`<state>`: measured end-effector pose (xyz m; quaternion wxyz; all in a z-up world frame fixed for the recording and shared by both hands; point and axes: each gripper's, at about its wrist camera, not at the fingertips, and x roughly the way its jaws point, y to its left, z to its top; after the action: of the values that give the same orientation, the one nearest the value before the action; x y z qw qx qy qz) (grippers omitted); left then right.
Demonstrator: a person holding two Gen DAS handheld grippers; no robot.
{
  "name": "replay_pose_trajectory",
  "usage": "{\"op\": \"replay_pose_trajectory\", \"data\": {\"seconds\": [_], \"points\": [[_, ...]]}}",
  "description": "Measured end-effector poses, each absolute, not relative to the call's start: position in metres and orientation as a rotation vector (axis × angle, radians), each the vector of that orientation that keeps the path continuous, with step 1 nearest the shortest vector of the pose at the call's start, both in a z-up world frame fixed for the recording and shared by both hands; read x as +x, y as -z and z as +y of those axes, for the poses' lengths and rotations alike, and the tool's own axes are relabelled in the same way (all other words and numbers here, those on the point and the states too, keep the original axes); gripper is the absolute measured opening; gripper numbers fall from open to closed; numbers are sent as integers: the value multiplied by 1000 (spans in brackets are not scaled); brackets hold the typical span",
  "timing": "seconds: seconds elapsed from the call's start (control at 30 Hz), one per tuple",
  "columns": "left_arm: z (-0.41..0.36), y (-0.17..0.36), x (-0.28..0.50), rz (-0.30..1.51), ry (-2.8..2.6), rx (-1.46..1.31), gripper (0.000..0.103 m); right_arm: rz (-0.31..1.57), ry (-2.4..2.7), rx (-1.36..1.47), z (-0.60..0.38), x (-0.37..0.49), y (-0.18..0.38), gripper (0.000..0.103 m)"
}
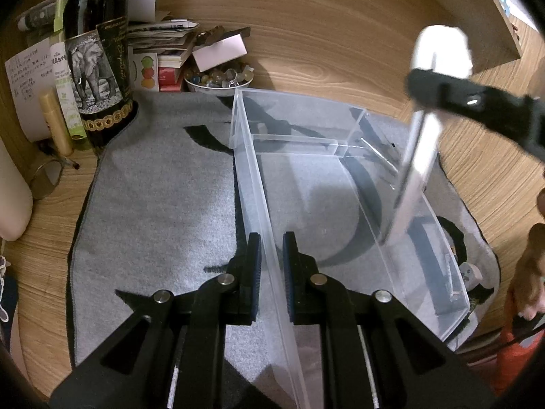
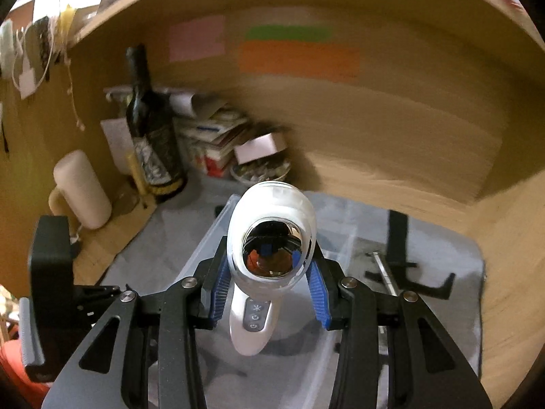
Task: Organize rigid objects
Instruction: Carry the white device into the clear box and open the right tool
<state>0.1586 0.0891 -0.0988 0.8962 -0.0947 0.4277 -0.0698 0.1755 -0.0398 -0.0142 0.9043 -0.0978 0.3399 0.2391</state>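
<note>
A clear plastic organizer box (image 1: pixel 340 184) with an inner divider lies on a grey mat (image 1: pixel 153 204). My left gripper (image 1: pixel 271 272) is shut on the box's near left wall, one finger on each side. My right gripper (image 2: pixel 269 276) is shut on a white handheld device (image 2: pixel 270 238) with a chrome oval head and a button panel on its handle. In the left wrist view the device (image 1: pixel 422 129) hangs above the right side of the box, held by the right gripper's black fingers (image 1: pixel 477 102). The box (image 2: pixel 211 248) lies below the device in the right wrist view.
A dark wine bottle (image 1: pixel 98 58) with an elephant label, tubes, stacked papers (image 1: pixel 163 37) and a bowl of marbles (image 1: pixel 218 78) crowd the back left. A cream cylinder (image 2: pixel 81 187) stands left. A wooden back wall rises behind. A small figure (image 1: pixel 471 272) lies right of the box.
</note>
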Motion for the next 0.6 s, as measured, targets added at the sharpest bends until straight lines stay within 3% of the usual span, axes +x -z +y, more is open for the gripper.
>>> {"op": "replay_pose_trajectory", "data": {"seconds": [0.6], "points": [[88, 98, 158, 881, 154, -179, 13, 918, -472, -345, -8, 206, 67, 38]]}}
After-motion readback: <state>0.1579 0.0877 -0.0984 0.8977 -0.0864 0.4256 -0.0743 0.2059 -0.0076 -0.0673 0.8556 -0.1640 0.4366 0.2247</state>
